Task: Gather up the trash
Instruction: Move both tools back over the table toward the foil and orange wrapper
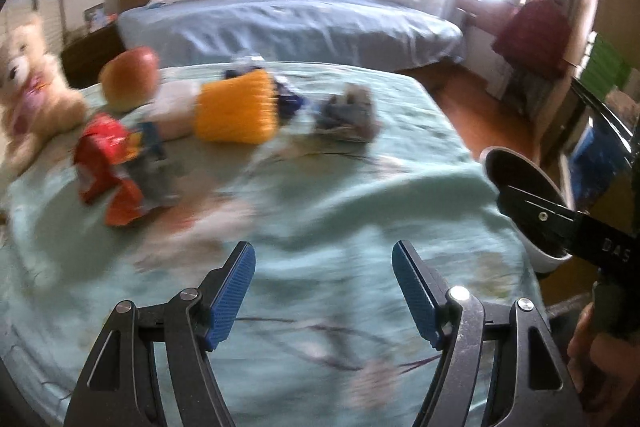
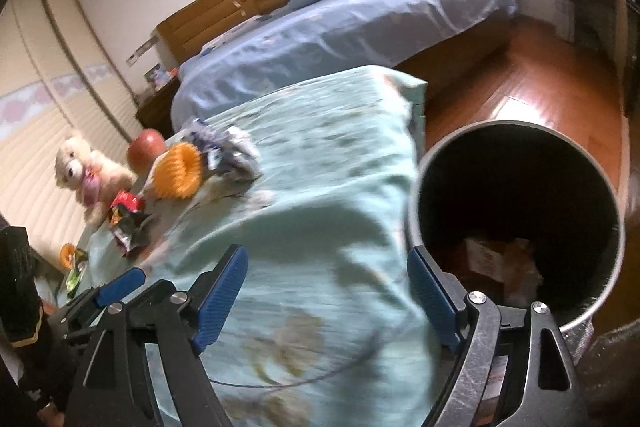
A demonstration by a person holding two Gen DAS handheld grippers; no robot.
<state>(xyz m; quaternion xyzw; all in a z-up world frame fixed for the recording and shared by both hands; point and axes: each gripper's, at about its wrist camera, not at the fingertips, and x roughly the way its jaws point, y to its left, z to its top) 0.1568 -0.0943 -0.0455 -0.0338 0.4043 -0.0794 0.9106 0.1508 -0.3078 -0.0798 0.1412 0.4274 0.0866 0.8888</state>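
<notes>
We see the left gripper [image 1: 324,255] with its jaws spread wide and nothing between them, only the green bedspread [image 1: 360,163] below. The trash lies well apart from those jaws: a red wrapper [image 1: 106,171] at about ten o'clock from them, a grey crumpled wad [image 1: 348,115] at twelve, and an orange holder [image 1: 236,107] at eleven, with blue-white scraps [image 1: 288,95] just beside it. An apple [image 1: 128,75] and a teddy [image 1: 28,83] sit farther off at ten. The bin [image 1: 520,203] shows at three o'clock, partly behind the other tool's black finger. In the right wrist view, the right gripper [image 2: 326,263] also stands open and empty over the bedspread. Its right-hand finger [image 2: 434,301] overlaps the bin's rim [image 2: 416,195] in the picture, the bin's mouth lying at two o'clock from the jaws, with paper scraps [image 2: 496,263] at its bottom. The wrapper [image 2: 128,223] and wad [image 2: 236,155] lie at ten and eleven, well apart.
</notes>
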